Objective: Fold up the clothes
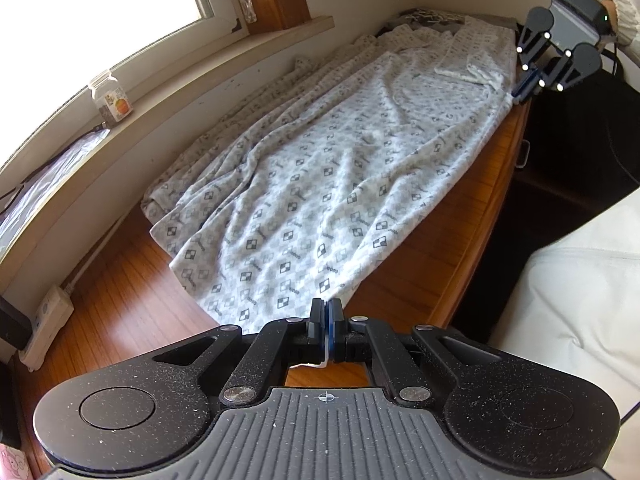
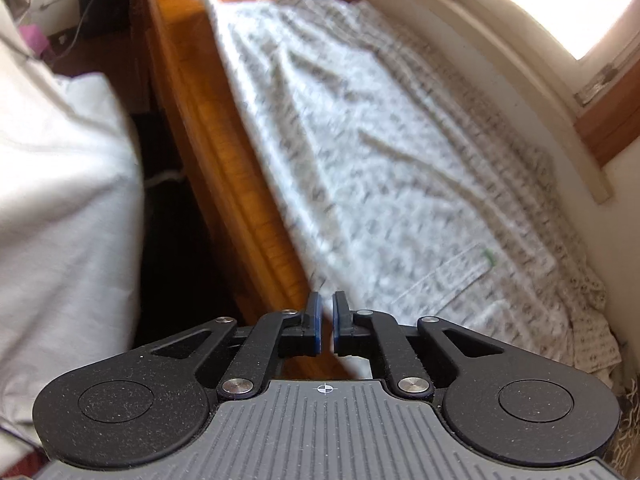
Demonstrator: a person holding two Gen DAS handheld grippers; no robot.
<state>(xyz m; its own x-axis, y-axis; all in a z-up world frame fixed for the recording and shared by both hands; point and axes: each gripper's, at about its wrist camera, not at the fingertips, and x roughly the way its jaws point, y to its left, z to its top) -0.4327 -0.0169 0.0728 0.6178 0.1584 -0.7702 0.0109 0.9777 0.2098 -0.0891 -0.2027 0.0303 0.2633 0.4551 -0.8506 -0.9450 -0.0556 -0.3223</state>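
Note:
A long white garment [image 1: 320, 168] with a grey checker print lies stretched along the wooden table [image 1: 452, 220]. My left gripper [image 1: 326, 308] is shut on its near hem corner, and a white edge of cloth shows between the pads. At the far end my right gripper [image 1: 524, 88] sits by the garment's other corner at the table edge. In the blurred right wrist view the garment [image 2: 380, 140] runs away from my right gripper [image 2: 326, 300]. Its blue pads stand a narrow gap apart, and white cloth shows through that gap.
A windowsill along the wall holds a small jar [image 1: 110, 96]. A power strip [image 1: 44, 320] lies at the table's left end. The person's white clothing [image 1: 568, 300] [image 2: 60, 180] is close to the table's front edge. More cloth is bunched against the wall [image 2: 592, 320].

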